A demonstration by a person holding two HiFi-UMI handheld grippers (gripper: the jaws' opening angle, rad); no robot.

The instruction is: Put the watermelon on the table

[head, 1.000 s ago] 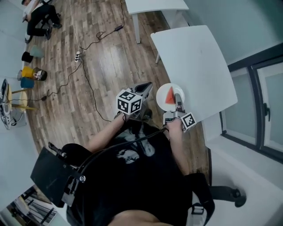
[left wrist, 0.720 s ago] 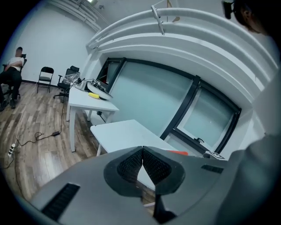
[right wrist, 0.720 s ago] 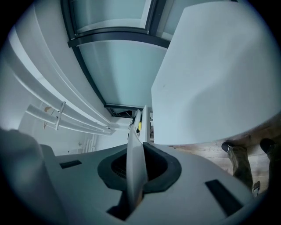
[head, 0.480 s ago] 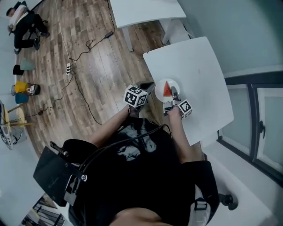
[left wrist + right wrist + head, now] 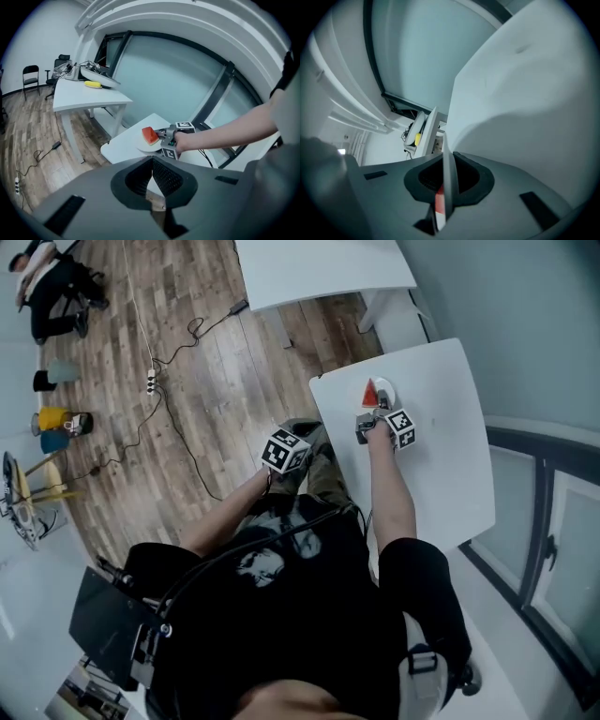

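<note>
Overhead, the head view places the right tool (image 5: 371, 414) out over the white tabletop (image 5: 441, 465), near one corner. A small white plate (image 5: 385, 387) sits at its tip, with the red watermelon (image 5: 369, 393) wedge on that plate. The grip itself is too small to read from up there.

The right gripper view settles it: both jaws are pressed onto the plate's rim. The plate appears edge-on as a thin pale blade between them, and only a red sliver of the watermelon shows low beside it, so the wedge's shape is lost in that view.

The left gripper view gives the side-on look the others lack. The wedge stands on the plate with its red face showing, and a hand (image 5: 183, 140) is wrapped round the right tool behind it. From that angle the plate lies over the tabletop's near end, but no view shows whether it touches the surface or hangs just above it.

The left tool (image 5: 302, 435) is off the tabletop, above the wooden floor (image 5: 206, 381) by the person's leg. Its own view shows the jaws pressed together with nothing between them.

Only that view shows a second table (image 5: 70, 96) carrying a yellow thing (image 5: 93, 84); the head view cuts this table off at the top edge.
</note>
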